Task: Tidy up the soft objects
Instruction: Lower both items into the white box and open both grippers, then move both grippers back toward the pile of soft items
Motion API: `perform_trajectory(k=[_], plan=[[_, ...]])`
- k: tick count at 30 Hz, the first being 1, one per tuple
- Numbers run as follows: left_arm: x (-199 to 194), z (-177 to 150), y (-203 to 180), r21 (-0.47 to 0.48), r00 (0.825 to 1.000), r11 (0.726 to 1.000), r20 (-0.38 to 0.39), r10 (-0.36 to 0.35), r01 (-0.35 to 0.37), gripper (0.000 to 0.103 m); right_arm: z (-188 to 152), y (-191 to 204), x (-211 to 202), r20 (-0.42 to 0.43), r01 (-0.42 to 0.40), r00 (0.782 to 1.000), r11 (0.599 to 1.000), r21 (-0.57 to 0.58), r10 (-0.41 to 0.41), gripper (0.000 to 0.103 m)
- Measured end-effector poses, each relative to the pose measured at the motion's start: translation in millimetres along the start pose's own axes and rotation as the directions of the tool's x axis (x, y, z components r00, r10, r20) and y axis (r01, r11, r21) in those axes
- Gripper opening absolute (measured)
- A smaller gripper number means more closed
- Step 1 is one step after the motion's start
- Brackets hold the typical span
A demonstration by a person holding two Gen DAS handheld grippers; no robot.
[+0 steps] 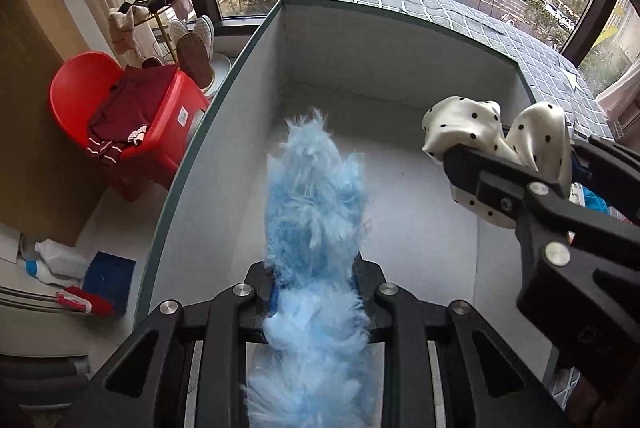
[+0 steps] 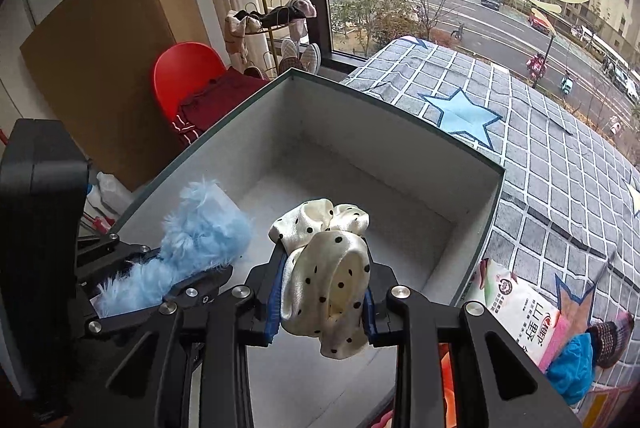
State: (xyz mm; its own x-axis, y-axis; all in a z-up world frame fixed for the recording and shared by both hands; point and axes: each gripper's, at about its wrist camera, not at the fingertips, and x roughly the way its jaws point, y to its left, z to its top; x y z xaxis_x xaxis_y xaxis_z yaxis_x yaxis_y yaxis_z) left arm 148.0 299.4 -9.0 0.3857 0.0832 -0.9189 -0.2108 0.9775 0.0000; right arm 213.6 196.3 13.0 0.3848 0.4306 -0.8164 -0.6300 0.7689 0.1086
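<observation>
My left gripper [image 1: 316, 292] is shut on a fluffy light-blue piece [image 1: 316, 212], which sticks up past the fingertips above the inside of an open box [image 1: 400, 68] with white walls and a dark green rim. My right gripper [image 2: 324, 292] is shut on a cream satin scrunchie with black dots [image 2: 324, 268], also held over the box [image 2: 360, 164]. In the left wrist view the right gripper [image 1: 516, 164] and its scrunchie [image 1: 464, 124] hang at the right, above the box. In the right wrist view the left gripper [image 2: 188, 272] with the blue fluff [image 2: 200, 228] sits at the lower left.
The box stands on a grey checked cloth with blue stars [image 2: 560, 164]. A white printed packet [image 2: 516, 308], a blue fabric item [image 2: 572, 364] and a dark knitted item [image 2: 612, 340] lie right of the box. A red chair with dark red clothes [image 1: 120, 116] stands left, below a window.
</observation>
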Motion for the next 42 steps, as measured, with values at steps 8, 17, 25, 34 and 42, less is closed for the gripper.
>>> perform_trajectory(k=[8, 17, 25, 34, 42], plan=[[-10.3, 21.1, 7.4, -0.006, 0.999, 1.0, 0.023, -0.03, 0.03, 0.076, 23.4, -16.7, 11.2, -0.03, 0.018, 0.999, 0.999, 0.044, -0.016, 0.051], [-36.2, 3.8, -2.3, 0.032, 0.992, 0.999, 0.126, -0.009, 0.005, 0.085, 1.9, -22.1, -45.1, 0.146, 0.028, 0.989, 0.998, 0.063, -0.037, 0.087], [-71.7, -28.3, -50.4, 0.083, 0.982, 0.993, 0.161, -0.101, 0.088, 0.085, -64.7, -58.4, -107.5, 0.225, 0.065, 0.969, 0.983, 0.171, -0.103, 0.087], [-121.0, -66.2, -148.2, 0.286, 0.95, 0.947, 0.228, -0.214, 0.145, 0.086, -178.6, -112.6, -165.1, 0.211, 0.198, 0.937, 0.923, 0.33, -0.277, 0.087], [-93.7, -122.9, -218.5, 0.397, 0.947, 0.883, 0.087, -0.309, 0.252, 0.086, -247.0, -147.4, -153.3, 0.091, 0.245, 0.944, 0.858, 0.452, -0.317, 0.087]])
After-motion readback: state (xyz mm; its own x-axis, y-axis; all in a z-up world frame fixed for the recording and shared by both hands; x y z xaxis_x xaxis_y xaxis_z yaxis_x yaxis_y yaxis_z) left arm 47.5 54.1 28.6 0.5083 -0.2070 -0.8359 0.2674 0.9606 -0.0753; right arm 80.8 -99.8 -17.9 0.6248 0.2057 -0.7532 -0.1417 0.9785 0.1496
